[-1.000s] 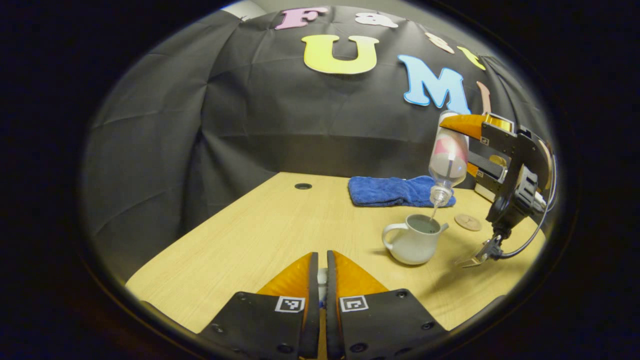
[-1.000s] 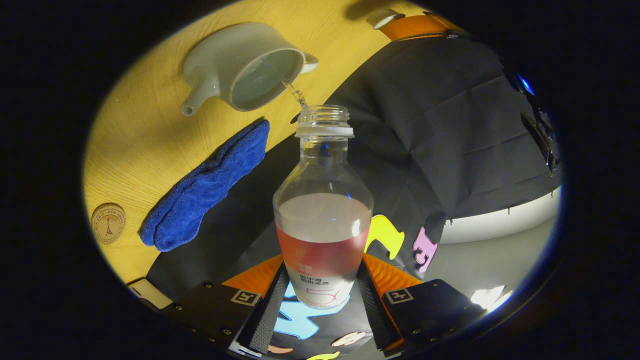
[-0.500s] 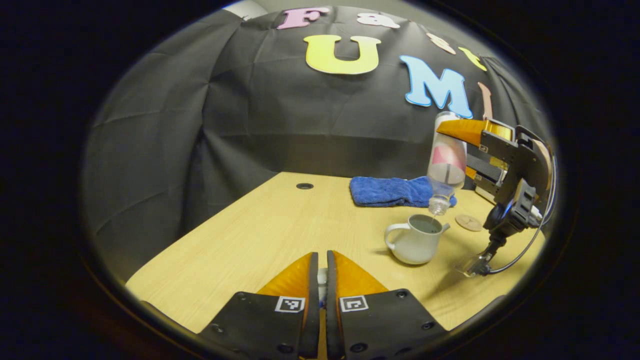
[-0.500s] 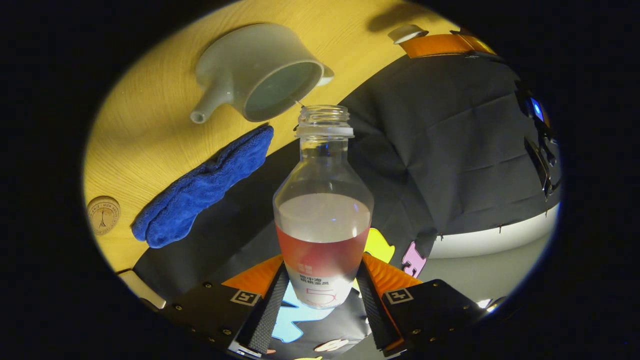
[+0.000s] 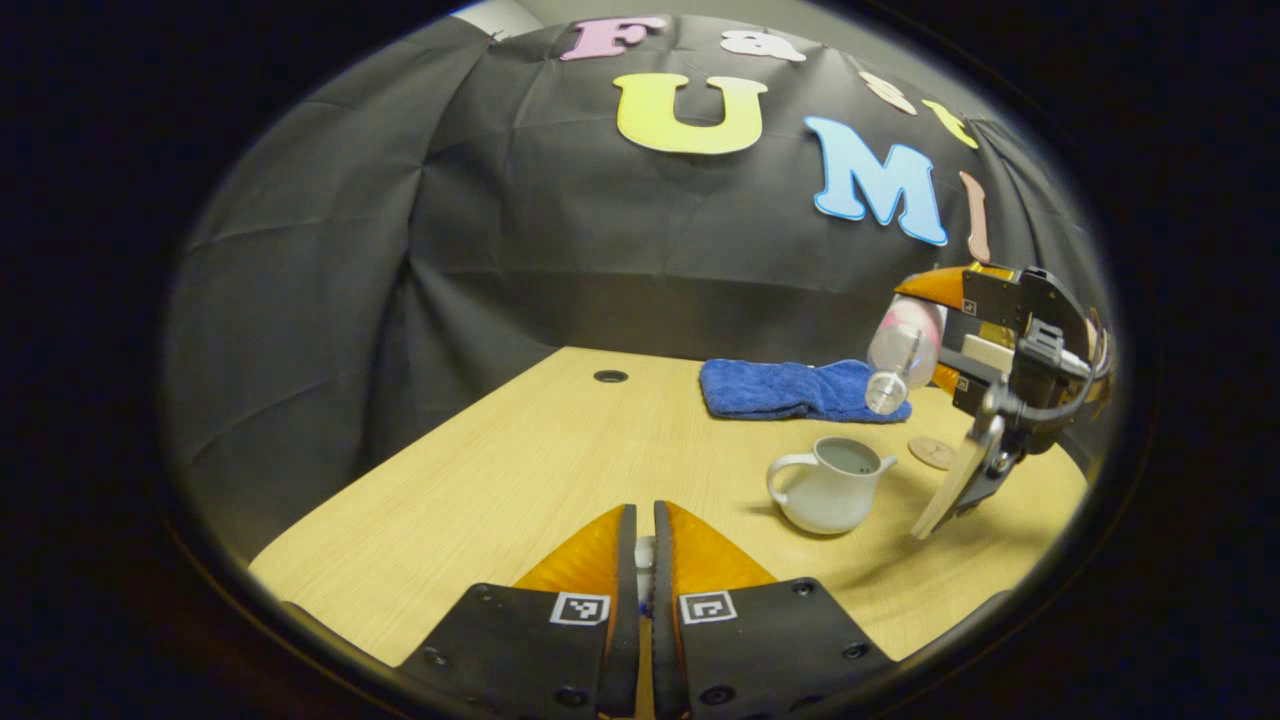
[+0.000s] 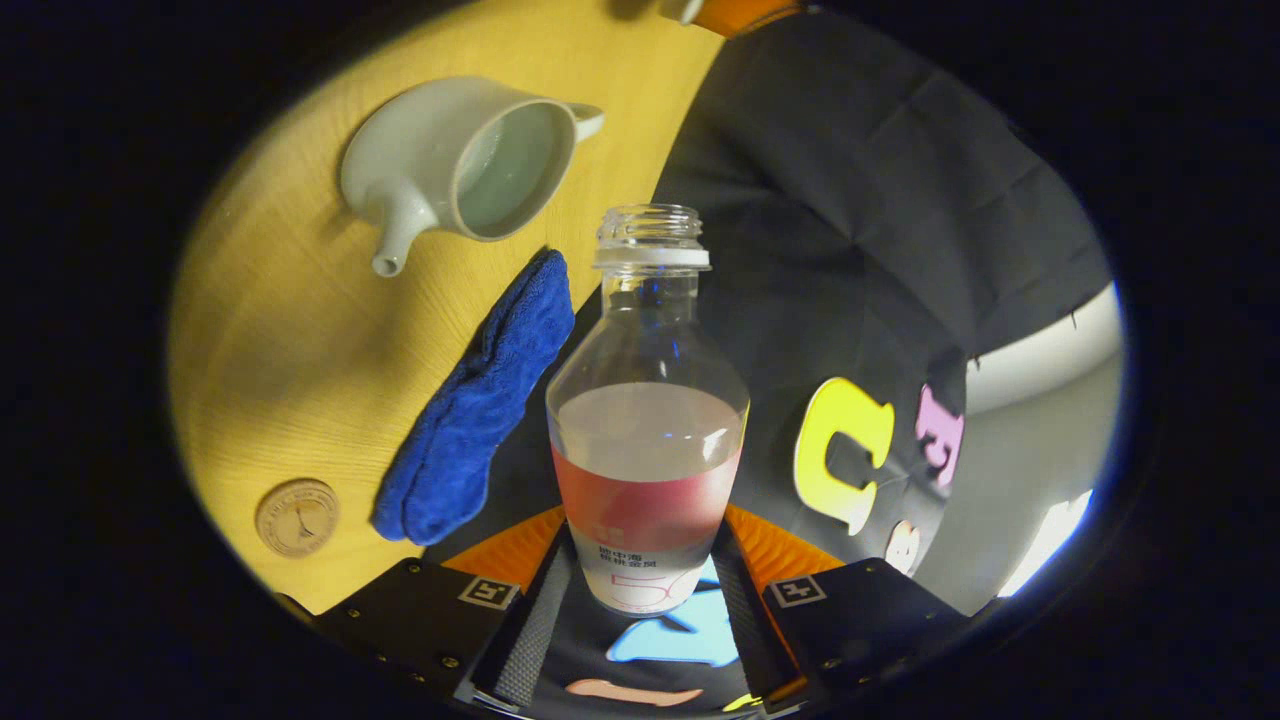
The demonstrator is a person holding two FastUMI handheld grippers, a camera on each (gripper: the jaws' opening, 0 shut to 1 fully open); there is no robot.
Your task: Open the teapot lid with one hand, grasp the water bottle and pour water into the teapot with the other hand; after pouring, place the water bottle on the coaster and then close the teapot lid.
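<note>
Right gripper view: right gripper (image 6: 645, 590) clamps uncapped water bottle (image 6: 647, 440), tilted in air near lidless teapot (image 6: 470, 160) on wooden table (image 6: 290, 330). Left gripper (image 5: 643, 560) pinches teapot lid (image 5: 645, 553). Coaster (image 6: 297, 517) beside blue towel (image 6: 480, 410).

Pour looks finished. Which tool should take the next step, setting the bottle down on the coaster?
Right. The right tool already grips the water bottle, with the coaster just below. The left tool holds the lid.
</note>
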